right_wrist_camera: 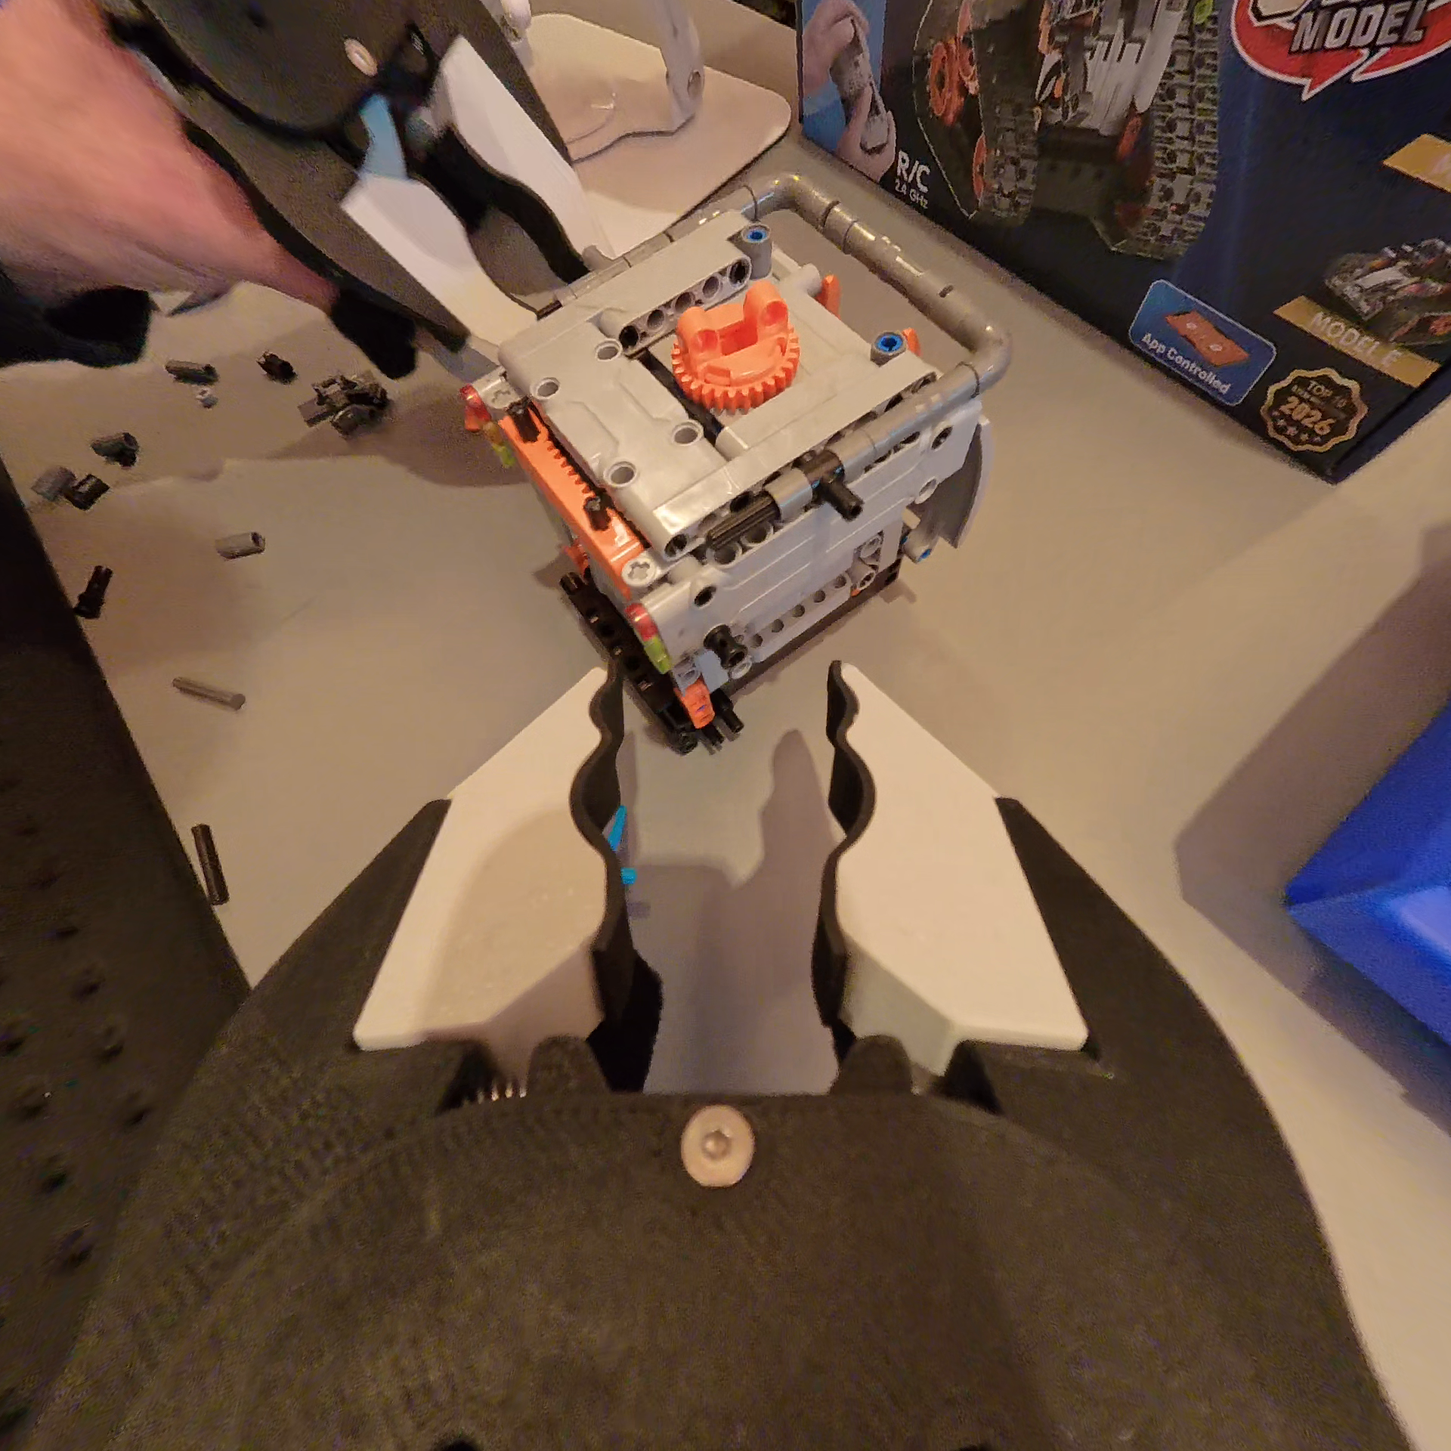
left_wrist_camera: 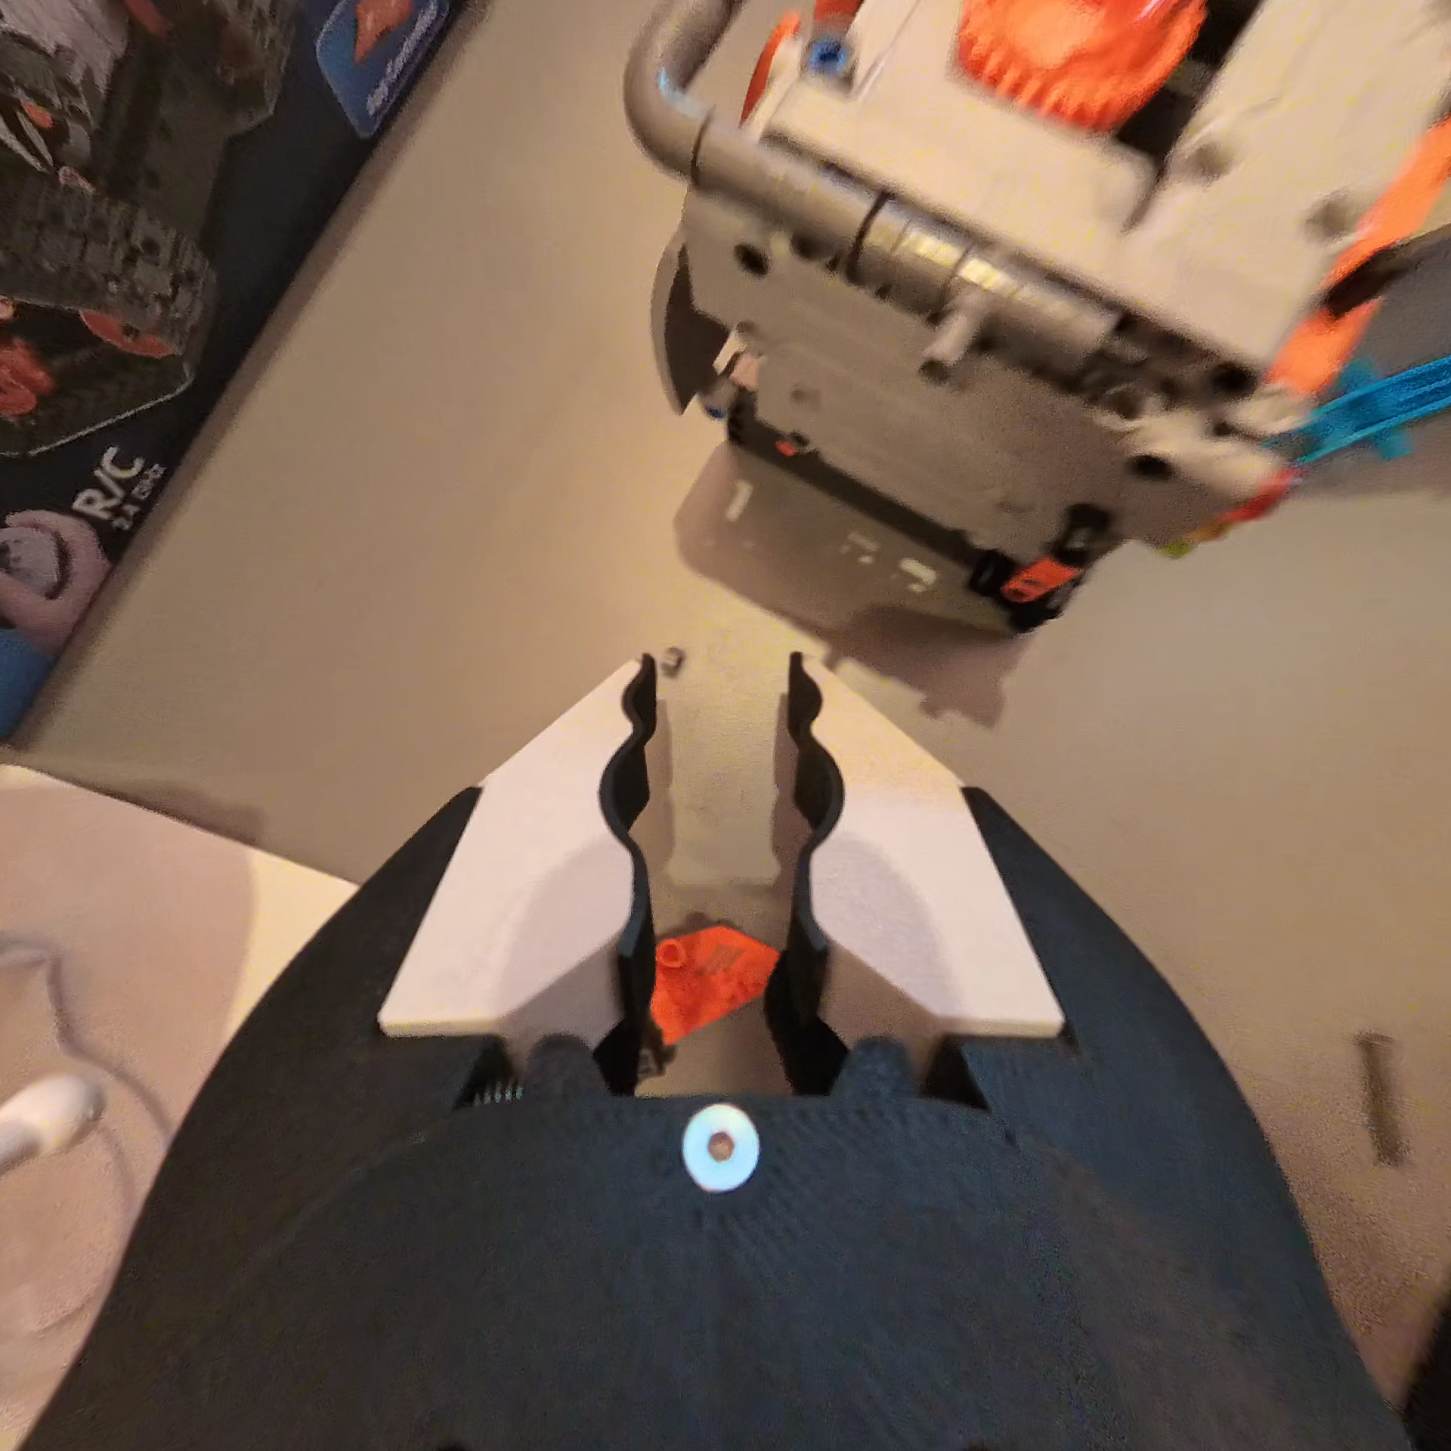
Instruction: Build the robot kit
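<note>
A grey building-brick model (right_wrist_camera: 730, 487) with an orange gear (right_wrist_camera: 734, 357) on top, a bent grey tube and an orange rack stands on the pale table (right_wrist_camera: 1060, 667). My right gripper (right_wrist_camera: 722, 675) is open and empty, and the model's near bottom corner sits just at its fingertips. A small light-blue piece (right_wrist_camera: 619, 832) lies by its left pad. My left gripper (left_wrist_camera: 718, 663) is open, with the blurred model (left_wrist_camera: 981, 314) ahead to the upper right. An orange flat piece (left_wrist_camera: 707, 989) shows deep between its fingers; whether it is gripped is unclear. The left gripper (right_wrist_camera: 534, 298), held by a hand, reaches the model's far left edge.
A dark toy box (right_wrist_camera: 1178, 196) stands behind the model and shows in the left wrist view (left_wrist_camera: 118, 275). Several loose black and grey pins (right_wrist_camera: 239, 543) lie to the left. A blue object (right_wrist_camera: 1382, 887) is at the right, a dark pegboard (right_wrist_camera: 78, 981) at the left, and a white cable (left_wrist_camera: 47, 1107) beside the left gripper. Left tips to right tips: about 15 cm.
</note>
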### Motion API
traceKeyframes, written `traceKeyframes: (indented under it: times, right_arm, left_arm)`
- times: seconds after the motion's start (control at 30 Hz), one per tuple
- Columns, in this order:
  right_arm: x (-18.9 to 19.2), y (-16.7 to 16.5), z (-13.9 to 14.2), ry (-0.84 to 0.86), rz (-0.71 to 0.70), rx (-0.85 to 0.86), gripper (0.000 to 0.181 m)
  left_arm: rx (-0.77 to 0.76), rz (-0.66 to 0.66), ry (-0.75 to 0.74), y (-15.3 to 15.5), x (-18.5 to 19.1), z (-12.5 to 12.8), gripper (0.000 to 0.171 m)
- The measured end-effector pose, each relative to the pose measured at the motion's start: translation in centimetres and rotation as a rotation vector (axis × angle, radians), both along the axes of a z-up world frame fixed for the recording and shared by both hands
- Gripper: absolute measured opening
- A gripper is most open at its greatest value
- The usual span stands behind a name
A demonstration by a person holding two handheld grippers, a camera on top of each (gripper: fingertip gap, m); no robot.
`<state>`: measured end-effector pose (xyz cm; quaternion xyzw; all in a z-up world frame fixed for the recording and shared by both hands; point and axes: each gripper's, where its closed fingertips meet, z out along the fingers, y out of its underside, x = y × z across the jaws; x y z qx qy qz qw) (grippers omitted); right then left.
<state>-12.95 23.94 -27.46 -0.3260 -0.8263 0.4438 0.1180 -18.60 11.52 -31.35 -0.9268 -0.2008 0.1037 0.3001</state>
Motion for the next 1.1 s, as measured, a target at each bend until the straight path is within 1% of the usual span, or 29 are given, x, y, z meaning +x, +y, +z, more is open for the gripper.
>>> traceKeyframes:
  times: [0.07, 0.13, 0.2, 0.23, 0.37, 0.43, 0.5, 0.57, 0.63, 0.67, 0.77, 0.8, 0.83, 0.9, 0.97, 1.0, 1.03, 1.1]
  right_arm:
    - [0.4, 0.0, 0.0, -0.002, 0.001, -0.013, 0.048]
    - [0.6, 0.0, -0.1, 0.004, 0.003, -0.012, 0.048]
    - [0.9, 0.1, -0.2, 0.003, 0.002, -0.013, 0.047]
    - [1.0, 0.2, -0.2, 0.003, 0.0, -0.011, 0.047]
    - [1.8, 0.4, 0.1, 0.006, -0.003, -0.018, 0.045]
    - [2.6, 0.3, 0.5, 0.011, 0.005, -0.013, 0.042]
    - [3.8, -0.1, 1.0, 0.03, 0.026, -0.009, 0.037]
    - [5.4, -1.2, 1.5, 0.045, 0.064, -0.007, 0.032]
    - [7.0, -2.3, 1.4, 0.046, 0.096, 0.001, 0.025]
    - [7.7, -2.9, 1.2, 0.038, 0.112, 0.004, 0.023]
    - [9.5, -4.1, -0.1, 0.0, 0.151, 0.019, 0.018]
    - [9.9, -4.2, -0.8, -0.02, 0.159, 0.032, 0.018]
    - [10.2, -4.3, -1.3, -0.035, 0.163, 0.038, 0.018]
    - [10.6, -4.5, -2.0, -0.065, 0.166, 0.034, 0.018]
    - [10.9, -4.5, -2.6, -0.08, 0.168, 0.05, 0.018]
    - [11.1, -4.6, -2.9, -0.08, 0.172, 0.064, 0.018]
    - [11.2, -4.7, -3.1, -0.08, 0.175, 0.077, 0.018]
    - [11.0, -5.0, -3.5, -0.081, 0.168, 0.092, 0.019]
  left_arm:
    - [-0.07, 0.009, 0.032, -0.2, -0.9, -1.3, 0.025]
    - [-0.091, 0.0, 0.033, 0.1, -1.2, -2.1, 0.017]
    - [-0.092, -0.002, 0.033, 0.3, -1.5, -2.3, 0.005]
    - [-0.098, -0.01, 0.034, 0.3, -1.5, -2.4, 0.002]
    - [-0.078, -0.034, 0.004, 0.6, -0.9, -2.3, 0.002]
    - [-0.056, -0.025, -0.021, 0.3, 0.0, -1.7, 0.002]
    - [0.022, -0.012, -0.096, 0.3, 1.9, -0.4, 0.002]
    - [0.136, -0.012, -0.2, 0.8, 4.8, 1.2, 0.002]
    - [0.208, -0.029, -0.276, 1.4, 7.6, 2.1, 0.002]
    - [0.235, -0.055, -0.331, 2.0, 9.2, 2.1, 0.002]
    - [0.293, -0.097, -0.511, 4.3, 12.9, 1.2, 0.002]
    - [0.292, -0.107, -0.57, 5.1, 13.9, 0.6, 0.002]
    - [0.256, -0.112, -0.599, 5.5, 14.6, -0.4, 0.002]
    - [0.177, -0.146, -0.571, 5.8, 15.1, -2.1, 0.003]
    - [0.189, -0.155, -0.556, 6.2, 15.2, -2.0, 0.005]
    - [0.185, -0.152, -0.535, 6.1, 15.0, -2.0, 0.009]
    - [0.187, -0.137, -0.511, 5.9, 14.7, -1.8, 0.017]
    - [0.173, -0.131, -0.499, 5.2, 14.6, -1.7, 0.021]
